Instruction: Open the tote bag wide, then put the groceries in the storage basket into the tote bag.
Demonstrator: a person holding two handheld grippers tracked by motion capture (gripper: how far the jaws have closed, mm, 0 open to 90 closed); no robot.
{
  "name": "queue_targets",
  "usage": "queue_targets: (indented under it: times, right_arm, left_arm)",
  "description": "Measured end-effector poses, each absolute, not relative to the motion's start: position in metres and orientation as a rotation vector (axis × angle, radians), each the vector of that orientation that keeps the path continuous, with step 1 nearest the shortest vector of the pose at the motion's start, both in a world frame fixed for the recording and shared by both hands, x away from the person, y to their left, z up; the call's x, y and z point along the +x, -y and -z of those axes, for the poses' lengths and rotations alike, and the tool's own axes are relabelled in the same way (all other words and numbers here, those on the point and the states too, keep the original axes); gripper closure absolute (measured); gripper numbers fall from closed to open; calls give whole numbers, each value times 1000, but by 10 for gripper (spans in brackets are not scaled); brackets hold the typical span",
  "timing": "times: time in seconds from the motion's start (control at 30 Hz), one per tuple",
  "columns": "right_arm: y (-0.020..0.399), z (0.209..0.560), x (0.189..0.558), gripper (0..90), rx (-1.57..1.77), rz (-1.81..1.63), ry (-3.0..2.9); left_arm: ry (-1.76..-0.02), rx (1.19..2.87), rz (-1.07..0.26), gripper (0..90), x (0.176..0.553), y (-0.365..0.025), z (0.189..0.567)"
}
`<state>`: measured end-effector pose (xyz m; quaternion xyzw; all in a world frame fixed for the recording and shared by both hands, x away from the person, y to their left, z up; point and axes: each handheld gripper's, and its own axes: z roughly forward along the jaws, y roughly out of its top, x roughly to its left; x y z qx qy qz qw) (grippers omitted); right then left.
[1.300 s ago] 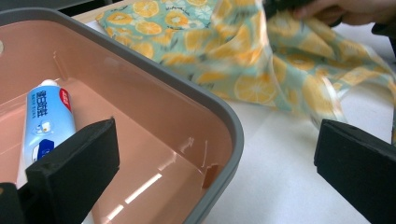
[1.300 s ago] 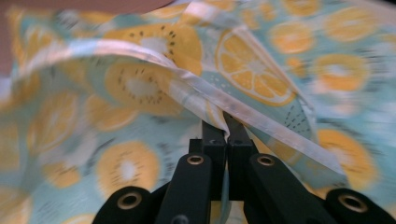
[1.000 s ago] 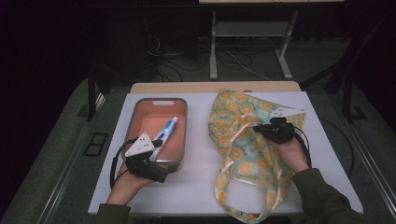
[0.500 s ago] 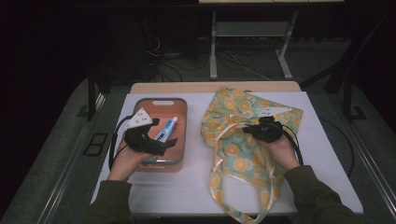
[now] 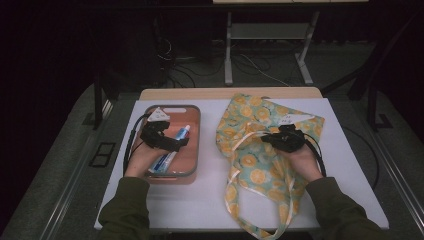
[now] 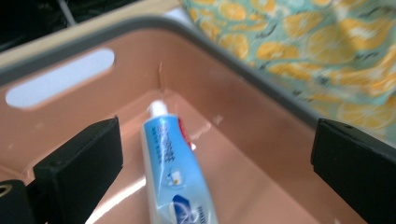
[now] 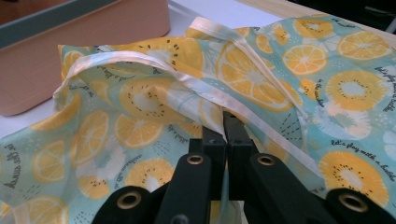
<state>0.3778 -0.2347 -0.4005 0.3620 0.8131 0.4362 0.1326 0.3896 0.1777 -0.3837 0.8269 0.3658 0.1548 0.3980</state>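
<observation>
Toothpaste tube, blue and white plastic with a white cap: lies flat on the floor of the salmon-pink plastic bin with a grey rim, cap toward the bin's far end wall. In the left gripper view it sits between the two black jaws, touching neither.

Left hand-held gripper: black, grey three-cornered plate on top, held over the bin from its left side. Jaws spread wide, one at each side of the tube, nothing pinched.

Right hand-held gripper: black, held over the bag on the right half of the worktop. Jaws pressed together on a fold of the bag's fabric just under its pale hem, lifting that edge into a ridge, as the right gripper view shows.

Cloth tote bag, turquoise fabric printed with orange citrus slices, cream straps: lies flat just right of the bin; one strap loops toward the near edge of the worktop.

White worktop, with a pale wooden strip along its far edge: carries bin and bag side by side.

Farther off: grey floor, cables and the legs of a metal frame, in dim light.
</observation>
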Motion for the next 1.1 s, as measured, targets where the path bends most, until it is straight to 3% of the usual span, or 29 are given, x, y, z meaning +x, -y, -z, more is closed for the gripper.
queue_targets:
  times: [0.27,0.5,0.77,0.93,1.0,1.03,1.1]
  right_arm:
    - [232,402,378,892,1036,-1263,-2371]
    - [233,402,376,892,1030,-1263,-2371]
    - [233,402,375,892,1025,-1265,-2375]
    - [232,402,374,891,1023,-1259,-2378]
    - [232,403,374,892,1022,-1259,-2377]
    - [232,402,374,892,1023,-1258,-2377]
    - [232,402,374,892,1022,-1262,-2375]
  left_arm:
    - [-1036,2214,-403,43,399,-176,407]
    - [-1130,2289,-338,146,405,-174,418]
    - [-1203,2322,-277,400,407,-174,423]
    - [-1190,2331,-271,486,406,-174,422]
    - [-1193,2314,-299,576,404,-174,418]
    - [-1205,2316,-329,680,404,-175,417]
    - [-1204,2319,-308,725,403,-175,417]
